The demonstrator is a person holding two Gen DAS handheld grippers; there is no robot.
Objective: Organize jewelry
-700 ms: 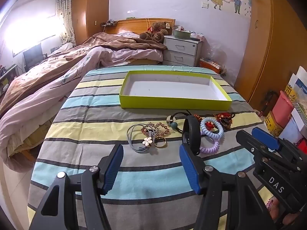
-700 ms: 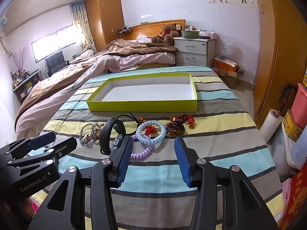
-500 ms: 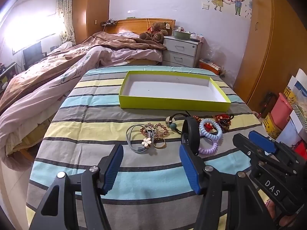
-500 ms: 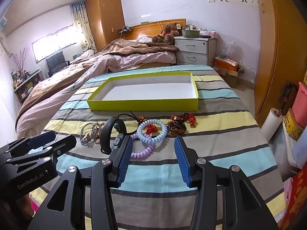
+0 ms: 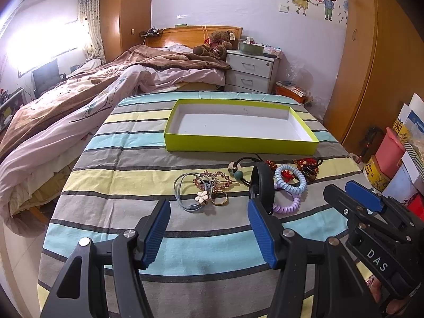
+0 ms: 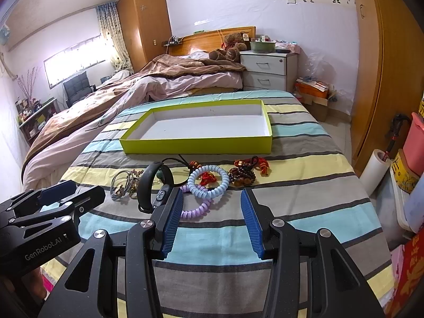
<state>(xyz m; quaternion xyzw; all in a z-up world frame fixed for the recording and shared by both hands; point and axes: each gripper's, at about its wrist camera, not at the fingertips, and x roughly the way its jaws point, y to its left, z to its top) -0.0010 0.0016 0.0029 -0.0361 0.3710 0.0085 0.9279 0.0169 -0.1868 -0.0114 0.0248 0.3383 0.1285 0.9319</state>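
Little has changed over the last moments: both views have crept slightly closer to the jewelry, and every piece lies where it lay before, so the sorting has, by my reading, not yet begun. The left hand-held gripper (image 5: 206,228) hangs above the striped cloth (image 5: 111,185) with its jaws apart and nothing between them, aimed toward the grey hair tie with a flower (image 5: 196,194) and the gold ring (image 5: 219,201). The right hand-held gripper (image 6: 210,221) also has its jaws apart and empty, just short of the purple coil tie (image 6: 194,210) and the blue coil tie (image 6: 209,182). The green tray (image 5: 238,144) stands bare beyond the jewelry row, well apart from both grippers, and is the likely place for the pieces. The black wristband (image 6: 151,185) stands on edge, and in the left view it hides part of the coil ties behind it. The brown bead bracelet (image 6: 242,176) and the red knotted cords (image 6: 261,165) lie in a tangle, so I cannot tell how many separate pieces are there. Whether the surface under the cloth is a worktop or a bed stays hidden. The person's hands are mostly out of frame.
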